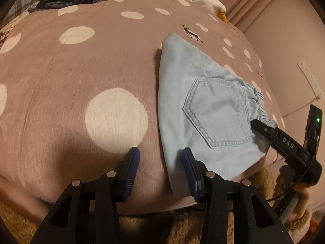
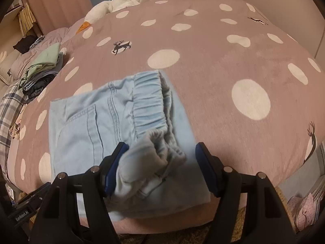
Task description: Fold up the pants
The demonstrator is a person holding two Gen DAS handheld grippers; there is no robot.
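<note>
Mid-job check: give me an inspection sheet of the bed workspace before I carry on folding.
Surface: pink spotted bedspread, mostly bare.
Job's things: light blue pants, folded, pocket up, at the near edge.
Clutter: stack of folded clothes at the far side; white plush toy beyond.
Grippers: left gripper open, nothing between; right gripper open around the waistband.
Cables: thin cord by the wall.
Surroundings: pink curtains, fluffy rug.

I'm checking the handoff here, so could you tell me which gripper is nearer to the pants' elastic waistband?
Right. The right gripper straddles the waistband, jaws open. The left gripper sits at the pants' opposite folded edge, empty.
</note>
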